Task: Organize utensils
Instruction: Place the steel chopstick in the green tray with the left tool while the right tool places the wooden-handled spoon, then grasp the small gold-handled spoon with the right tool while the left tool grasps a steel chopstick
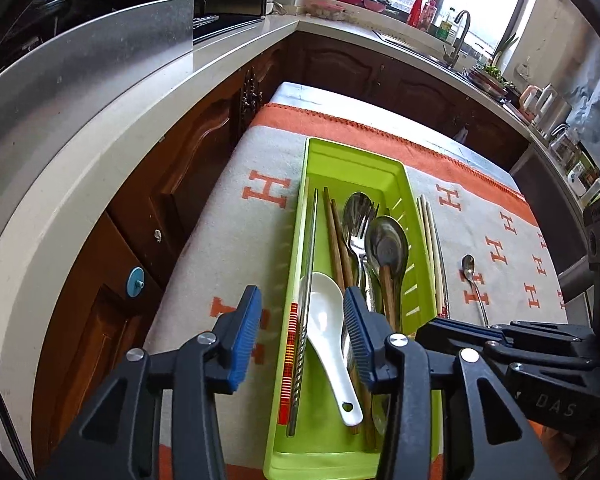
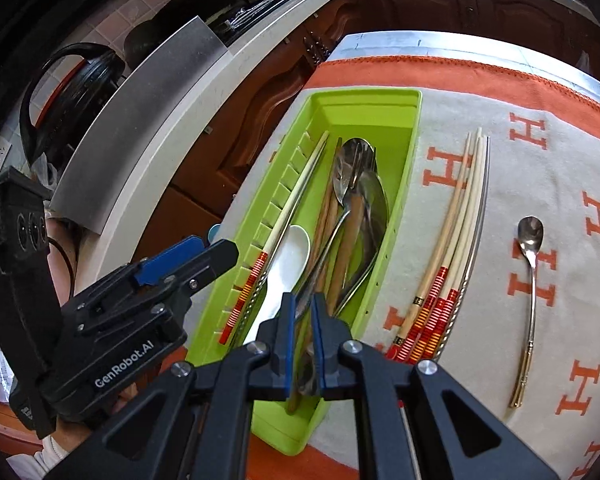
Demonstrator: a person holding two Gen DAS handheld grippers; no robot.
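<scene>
A lime-green utensil tray [image 1: 356, 154] [image 2: 364, 95] lies lengthwise on the H-patterned cloth. It holds a white ceramic spoon [image 1: 326, 314] [image 2: 290, 254], red-banded and brown chopsticks, a fork and metal spoons. My left gripper [image 1: 302, 320] hangs open over the tray's near end. The white spoon and a banded chopstick [image 1: 291, 340] lie below its pads, untouched. My right gripper [image 2: 302, 310] hovers over the same end, its pads almost together. Only handles lying in the tray show through the slit. Several pale banded chopsticks [image 2: 456, 220] and a small metal spoon [image 2: 531, 248] [image 1: 471, 276] lie right of the tray.
The cloth-covered table [image 1: 228, 216] stands close to a white countertop [image 1: 112, 140] with dark wooden cabinets on the left and behind. A sink and bottles sit under the far window. Each gripper's body shows beside the other: left gripper [image 2: 216, 250], right gripper [image 1: 424, 331].
</scene>
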